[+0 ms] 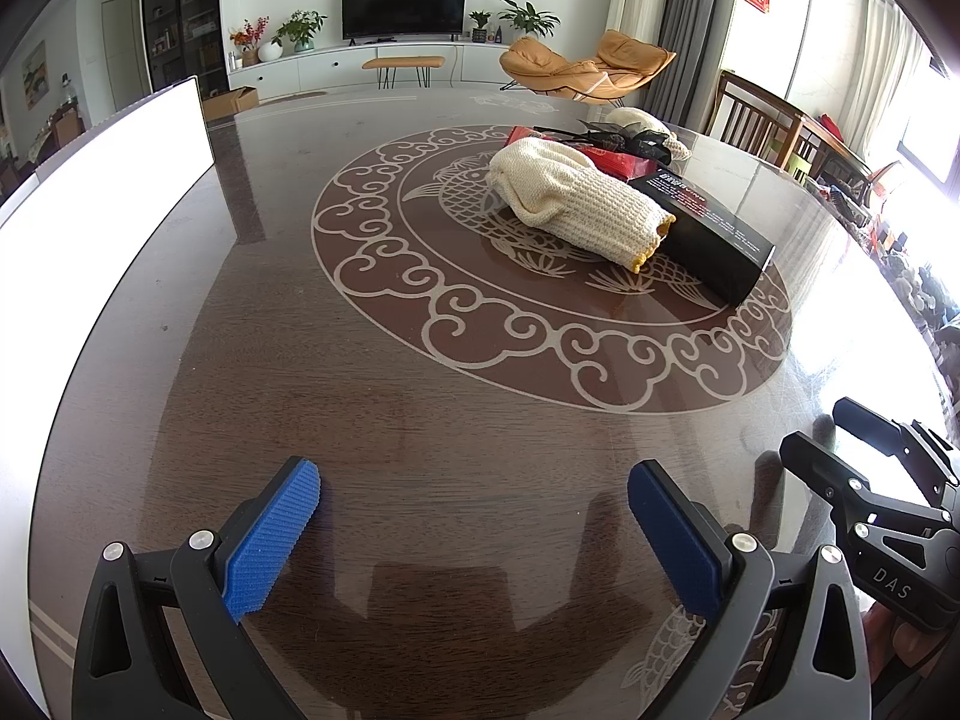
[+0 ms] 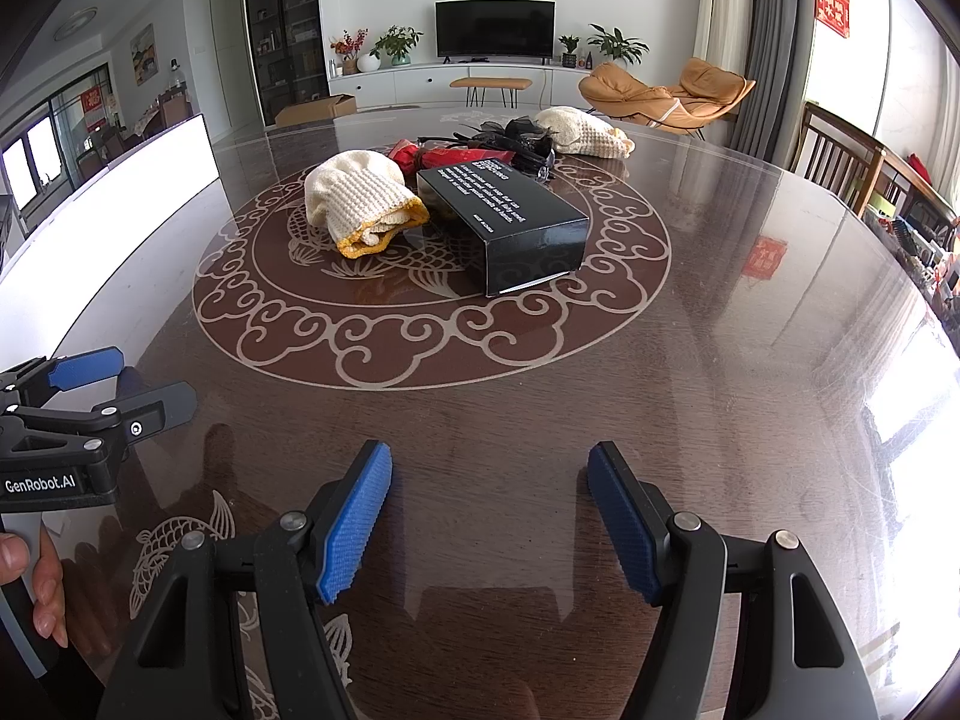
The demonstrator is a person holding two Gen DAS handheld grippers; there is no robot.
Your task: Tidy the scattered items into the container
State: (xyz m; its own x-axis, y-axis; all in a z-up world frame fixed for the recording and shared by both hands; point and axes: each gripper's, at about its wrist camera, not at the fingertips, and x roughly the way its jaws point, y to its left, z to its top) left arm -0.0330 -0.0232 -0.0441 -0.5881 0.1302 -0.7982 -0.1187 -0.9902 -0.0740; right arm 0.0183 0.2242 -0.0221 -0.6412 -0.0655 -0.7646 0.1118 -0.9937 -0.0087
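Beyond both sets of tongs, toward the far side of the round glass-topped table (image 2: 750,360), the scattered items lie clustered on the fish-and-cloud medallion. Left gripper (image 1: 474,534) and right gripper (image 2: 489,516) hover low over bare tabletop near the table's near edge, each with jaws spread apart and nothing between the blue pads. Nearest is a cream knitted glove (image 2: 360,204) with a yellow cuff, touching or just beside a black box (image 2: 510,222), whose long axis runs from far-left to near-right in the right wrist view. Behind them sit a red packet (image 2: 408,157), a black tangled item (image 2: 516,138) and a second cream glove (image 2: 582,129). A white container wall (image 1: 102,180) stands at the left edge, so by judgement the left gripper is nearer the container, the right nearer the box.
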